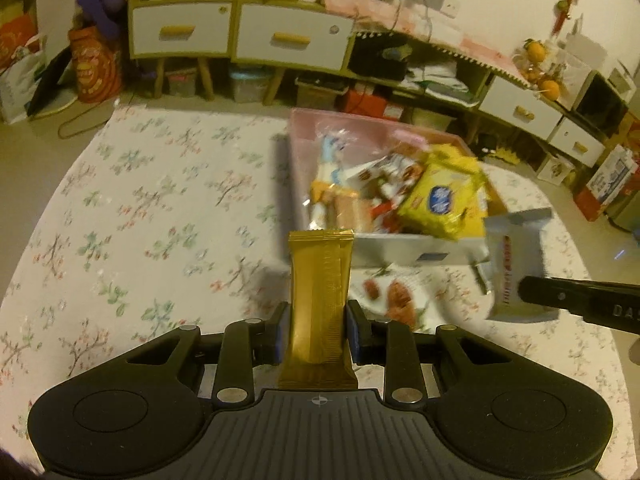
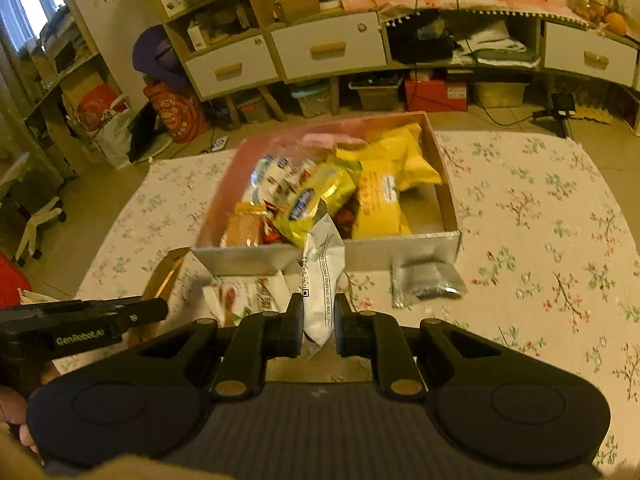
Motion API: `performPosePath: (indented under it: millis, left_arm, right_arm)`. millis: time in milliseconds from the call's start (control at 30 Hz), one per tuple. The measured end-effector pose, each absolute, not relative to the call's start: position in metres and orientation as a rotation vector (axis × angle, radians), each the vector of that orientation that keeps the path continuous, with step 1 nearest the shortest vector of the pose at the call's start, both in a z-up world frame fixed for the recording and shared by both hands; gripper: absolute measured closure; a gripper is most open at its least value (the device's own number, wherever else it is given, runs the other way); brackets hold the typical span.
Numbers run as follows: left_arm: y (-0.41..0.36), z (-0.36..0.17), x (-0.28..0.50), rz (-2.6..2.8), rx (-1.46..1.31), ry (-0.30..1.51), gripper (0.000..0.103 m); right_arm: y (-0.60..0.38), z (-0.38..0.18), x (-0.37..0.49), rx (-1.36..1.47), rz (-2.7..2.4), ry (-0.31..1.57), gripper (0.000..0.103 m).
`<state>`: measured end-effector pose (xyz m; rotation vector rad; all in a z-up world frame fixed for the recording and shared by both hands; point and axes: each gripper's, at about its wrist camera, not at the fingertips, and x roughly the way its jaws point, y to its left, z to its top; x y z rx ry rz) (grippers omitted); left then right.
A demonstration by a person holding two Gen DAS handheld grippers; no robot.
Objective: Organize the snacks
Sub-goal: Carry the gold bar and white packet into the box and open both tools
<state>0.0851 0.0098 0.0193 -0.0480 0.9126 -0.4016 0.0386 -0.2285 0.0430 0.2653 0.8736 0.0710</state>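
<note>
My left gripper (image 1: 319,320) is shut on a long gold snack bar (image 1: 320,280) that stands up between its blue pads, just short of the box. My right gripper (image 2: 319,316) is shut on a white snack packet (image 2: 322,280) with dark lettering; that packet (image 1: 516,264) also shows at the right of the left wrist view. Both are held above the table near the front wall of the snack box (image 2: 424,246). The box (image 1: 400,246) holds yellow bags (image 2: 380,196) and several mixed wrappers. A white pack with red pictures (image 1: 396,292) lies on the cloth before the box.
A silver sachet (image 2: 428,282) lies on the floral tablecloth (image 2: 540,240) right of my right gripper. Shelving with white drawers (image 1: 288,38) and floor clutter stands behind the table. Bare cloth spreads left of the box (image 1: 140,208).
</note>
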Motion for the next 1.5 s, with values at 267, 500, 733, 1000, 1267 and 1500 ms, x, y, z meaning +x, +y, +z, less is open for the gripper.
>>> performPosePath:
  millis: [267, 500, 733, 1000, 1267, 1500]
  left_arm:
    - [-0.015, 0.035, 0.104, -0.42, -0.01, 0.862, 0.077]
    - [-0.036, 0.04, 0.133, -0.429, -0.013, 0.831, 0.077]
    - [-0.052, 0.033, 0.159, -0.418, 0.01, 0.82, 0.077]
    - [-0.059, 0.017, 0.179, -0.392, 0.024, 0.822, 0.077]
    - [-0.064, 0.009, 0.189, -0.387, 0.03, 0.826, 0.077]
    - [-0.068, 0.006, 0.192, -0.404, 0.057, 0.82, 0.06]
  right_arm:
    - [-0.23, 0.052, 0.067, 0.282, 0.086, 0.848, 0.09]
    - [-0.234, 0.057, 0.098, 0.308, 0.09, 0.814, 0.09]
    - [-0.232, 0.048, 0.125, 0.285, 0.104, 0.839, 0.09]
    - [-0.229, 0.038, 0.145, 0.295, 0.121, 0.862, 0.09]
    - [-0.227, 0.04, 0.154, 0.281, 0.125, 0.855, 0.089]
    - [-0.229, 0.045, 0.154, 0.271, 0.077, 0.821, 0.066]
